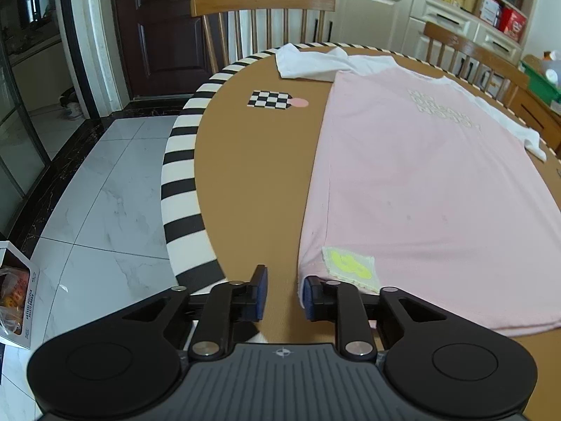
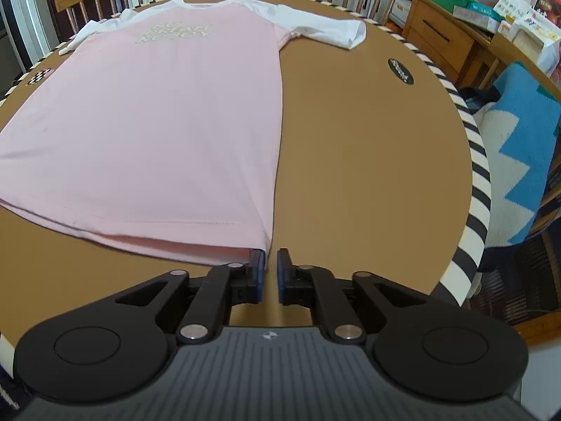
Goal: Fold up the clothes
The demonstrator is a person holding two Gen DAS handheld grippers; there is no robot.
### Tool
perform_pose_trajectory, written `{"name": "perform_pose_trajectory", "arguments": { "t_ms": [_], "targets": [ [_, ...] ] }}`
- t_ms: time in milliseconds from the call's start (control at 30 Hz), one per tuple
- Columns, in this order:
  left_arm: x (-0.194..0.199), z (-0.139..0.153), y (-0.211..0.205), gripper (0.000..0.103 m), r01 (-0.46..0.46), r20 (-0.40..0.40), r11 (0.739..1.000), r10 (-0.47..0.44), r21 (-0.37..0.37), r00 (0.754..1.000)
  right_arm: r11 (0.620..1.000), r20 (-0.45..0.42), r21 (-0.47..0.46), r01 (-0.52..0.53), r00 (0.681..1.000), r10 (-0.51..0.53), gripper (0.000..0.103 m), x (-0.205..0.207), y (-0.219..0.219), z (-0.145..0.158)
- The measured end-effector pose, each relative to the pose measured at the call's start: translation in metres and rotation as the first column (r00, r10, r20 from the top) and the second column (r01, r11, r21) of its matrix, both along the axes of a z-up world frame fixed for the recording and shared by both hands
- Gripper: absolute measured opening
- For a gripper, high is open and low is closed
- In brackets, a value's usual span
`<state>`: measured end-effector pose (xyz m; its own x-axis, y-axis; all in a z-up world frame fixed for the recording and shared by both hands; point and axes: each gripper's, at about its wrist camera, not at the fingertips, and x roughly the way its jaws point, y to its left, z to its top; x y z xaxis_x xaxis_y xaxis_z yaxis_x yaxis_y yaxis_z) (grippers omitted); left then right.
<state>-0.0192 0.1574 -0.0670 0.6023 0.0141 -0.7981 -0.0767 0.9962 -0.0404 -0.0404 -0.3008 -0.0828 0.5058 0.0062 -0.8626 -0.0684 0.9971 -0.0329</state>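
While you hold both grippers low at the near hem, this is how things lie:

Shirt: your pink T-shirt [image 1: 420,182] with white sleeves lies flat and spread on the round brown worktop [image 1: 252,175], collar at the far side, hem toward you.

Left gripper: your left gripper [image 1: 283,293] sits at the shirt's near left corner. Its fingers [image 1: 260,293] stand apart with a clear gap; the right-hand one touches the corner's edge, the left-hand one is over bare worktop. Nothing is pinched between them.

Right gripper: your right gripper [image 2: 270,275] sits at the near right corner of the shirt [image 2: 157,122]. Its fingers [image 2: 284,277] are narrowly parted; the hem corner lies just ahead of the left-hand one, and the gap itself shows only worktop [image 2: 368,175].

Patch: a pale patch with yellow print [image 1: 349,263] lies on the shirt just ahead of the left gripper's right-hand finger.

Markers: a checkered card [image 1: 270,99] lies well ahead, left of the shirt; a black oval sticker [image 2: 400,71] lies well ahead and right of the right gripper's fingers.

Chairs: wooden chairs [image 1: 263,28] stand beyond the far rim.
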Motion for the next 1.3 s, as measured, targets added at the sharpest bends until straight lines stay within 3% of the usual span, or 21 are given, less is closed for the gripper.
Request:
{"name": "perform_pose_trajectory", "arguments": {
  "t_ms": [67, 133, 333, 500, 633, 800, 967, 1000, 1100, 1200, 1300],
  "targets": [
    [-0.007, 0.003, 0.001, 0.031, 0.013, -0.01, 1.0, -0.013, -0.001, 1.0, 1.0, -0.024, -0.002, -0.006, 1.0, 0.006, 0.014, -0.004, -0.003, 0.001],
    [-0.016, 0.008, 0.003, 0.035, 0.033, -0.018, 0.999, -0.033, 0.004, 0.999, 1.0, -0.055, -0.005, -0.017, 0.998, 0.016, 0.026, -0.012, -0.007, 0.003],
    [-0.037, 0.017, 0.013, 0.039, 0.045, -0.044, 0.999, -0.045, -0.001, 0.998, 1.0, -0.103, -0.011, 0.007, 0.995, -0.008, 0.026, -0.025, -0.025, 0.015],
    [-0.038, 0.014, 0.015, 0.042, 0.03, -0.051, 0.999, -0.031, -0.03, 0.998, 0.996, -0.072, 0.058, 0.07, 0.995, -0.066, 0.026, -0.01, -0.032, 0.022],
    [-0.041, 0.014, 0.009, 0.045, 0.097, -0.042, 0.995, -0.098, -0.014, 0.994, 0.983, -0.035, 0.166, 0.074, 0.997, -0.069, 0.027, 0.002, -0.027, 0.023],
    [-0.048, 0.013, 0.011, 0.058, 0.143, -0.072, 0.989, -0.144, -0.019, 0.987, 0.968, -0.052, 0.222, 0.115, 0.993, -0.106, 0.027, 0.017, -0.027, 0.011],
    [-0.061, 0.016, 0.027, 0.061, 0.144, -0.103, 0.988, -0.15, -0.057, 0.983, 0.959, -0.072, 0.261, 0.111, 0.993, -0.095, 0.028, 0.021, -0.024, 0.004],
    [-0.063, 0.019, 0.032, 0.061, 0.142, -0.111, 0.987, -0.15, -0.077, 0.982, 0.961, -0.072, 0.256, 0.102, 0.994, -0.086, 0.026, 0.021, -0.023, 0.004],
    [-0.065, 0.033, 0.042, 0.061, 0.092, -0.072, 0.988, -0.101, -0.12, 0.992, 0.966, -0.075, 0.245, 0.078, 0.995, -0.061, 0.006, 0.022, -0.017, 0.003],
    [-0.049, 0.043, 0.037, 0.059, 0.035, -0.002, 0.986, -0.036, -0.165, 0.999, 0.981, -0.034, 0.192, 0.038, 0.999, -0.032, 0.003, 0.018, -0.008, 0.011],
    [-0.023, 0.035, 0.008, 0.053, 0.065, 0.006, 0.985, -0.065, -0.158, 0.998, 0.991, -0.026, 0.137, 0.002, 1.0, 0.002, 0.003, 0.016, -0.002, 0.023]
  ]
}}
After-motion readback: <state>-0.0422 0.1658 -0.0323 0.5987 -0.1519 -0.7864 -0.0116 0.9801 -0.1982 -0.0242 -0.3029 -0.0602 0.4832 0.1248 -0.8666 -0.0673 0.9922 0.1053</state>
